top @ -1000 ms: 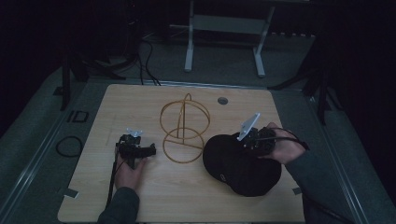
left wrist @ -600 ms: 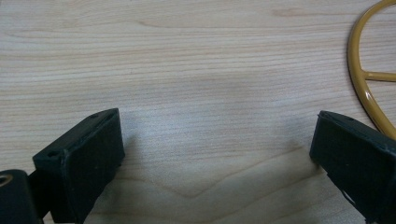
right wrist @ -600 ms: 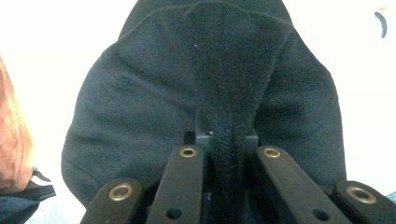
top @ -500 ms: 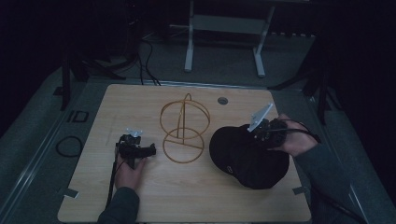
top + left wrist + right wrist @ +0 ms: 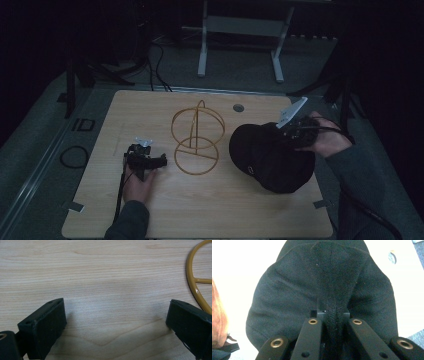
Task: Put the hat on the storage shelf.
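The right gripper (image 5: 280, 131) is seen at the right of the high view, held in the person's right hand (image 5: 327, 142). In the right gripper view its jaws are closed to a narrow gap and are clamped on a raised fold of fabric of the black cap (image 5: 324, 287). The fold is pinched at the centre of that view, and the crown of the cap spreads away from the jaws toward the top of the frame. In the high view the cap (image 5: 270, 160) is located at the centre right, directly left of and below the right gripper. Whether the cap's lower edge rests on the wooden table (image 5: 225, 210) cannot be determined.

The left gripper (image 5: 161, 161) is seen at the lower left of the high view, held in the left hand (image 5: 137, 182) low over the table. In the left gripper view its jaws are spread wide, and nothing is held between them; bare wood grain is visible in the gap. The yellow wire stand (image 5: 196, 137) is positioned at the centre of the high view, between the two grippers. Its base ring (image 5: 197, 287) is seen at the right edge of the left gripper view, just beside the right-hand jaw.
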